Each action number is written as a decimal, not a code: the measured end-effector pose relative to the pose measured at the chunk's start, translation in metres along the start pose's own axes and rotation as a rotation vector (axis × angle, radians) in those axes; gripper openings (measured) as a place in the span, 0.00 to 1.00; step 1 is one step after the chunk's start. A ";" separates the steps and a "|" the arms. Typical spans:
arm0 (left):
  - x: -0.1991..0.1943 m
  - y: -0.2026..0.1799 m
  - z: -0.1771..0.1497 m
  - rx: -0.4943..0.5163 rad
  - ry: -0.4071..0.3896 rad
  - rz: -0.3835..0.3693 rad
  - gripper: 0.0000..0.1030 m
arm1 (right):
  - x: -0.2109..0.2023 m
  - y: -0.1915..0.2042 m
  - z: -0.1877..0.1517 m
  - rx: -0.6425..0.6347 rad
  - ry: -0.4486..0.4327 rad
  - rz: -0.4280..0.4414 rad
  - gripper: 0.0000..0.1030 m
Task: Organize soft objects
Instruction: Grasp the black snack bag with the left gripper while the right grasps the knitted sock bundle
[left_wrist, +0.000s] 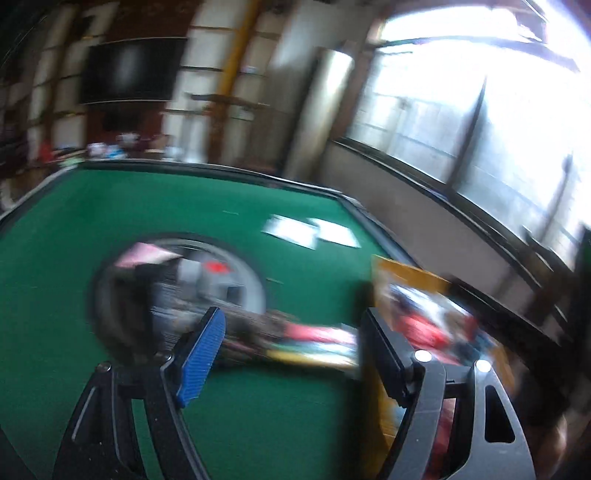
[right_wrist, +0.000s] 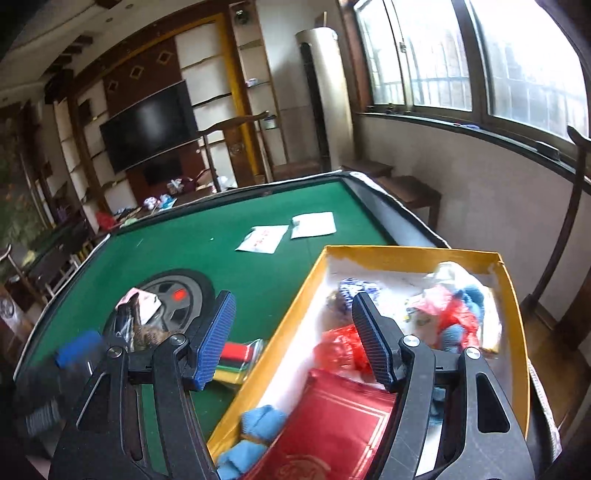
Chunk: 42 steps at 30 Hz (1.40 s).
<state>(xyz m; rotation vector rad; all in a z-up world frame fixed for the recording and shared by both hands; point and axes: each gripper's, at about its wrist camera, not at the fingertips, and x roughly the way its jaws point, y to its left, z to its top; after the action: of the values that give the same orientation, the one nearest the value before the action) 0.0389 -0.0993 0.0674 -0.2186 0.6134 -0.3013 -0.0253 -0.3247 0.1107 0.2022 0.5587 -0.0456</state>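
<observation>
Both of your claws stand apart and empty: the left claw (left_wrist: 291, 336) with its jaws wide over the green table (left_wrist: 110, 206), the right claw (right_wrist: 295, 332) with a moderate gap, straddling the near wall of the yellow box (right_wrist: 406, 254). Nothing sits between either pair of pads.

The soft things lie in two places. Already in the box are the red crinkly bag (right_wrist: 341, 349), the flat red packet (right_wrist: 332, 424), the blue knitted pieces (right_wrist: 255, 428) at the near corner and a mixed heap of plastic-wrapped bits (right_wrist: 454, 314) at the far end. Outside the box, on the table beside its left wall, lies a bundle of coloured felt sheets (right_wrist: 240, 356), and further left a small pile (right_wrist: 142, 314) of pink and dark items rests on the wheel-shaped mat (right_wrist: 192, 291).

Expect all of this to be light and limp. The felt bundle looks wrapped in clear film, so it may slide on your pads; take it across its short width near the middle so it does not droop. The pile on the mat is loose: pinch one piece at a bunched fold rather than a flat edge, and close fully, since soft stuff compresses. The left view is heavily blurred, so judge positions from the right view.
</observation>
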 end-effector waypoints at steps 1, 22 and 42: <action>0.003 0.013 0.005 -0.030 0.004 0.044 0.74 | 0.000 0.000 -0.001 0.003 0.000 0.013 0.64; 0.075 0.086 0.000 -0.159 0.232 0.190 0.40 | 0.000 0.014 -0.005 -0.008 0.022 0.074 0.64; 0.024 0.168 -0.011 -0.140 0.267 0.232 0.41 | 0.104 0.134 -0.010 -0.070 0.441 0.278 0.64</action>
<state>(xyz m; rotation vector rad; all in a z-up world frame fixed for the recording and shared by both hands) 0.0868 0.0478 -0.0023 -0.2408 0.9176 -0.0627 0.0707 -0.1904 0.0709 0.2213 0.9650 0.2950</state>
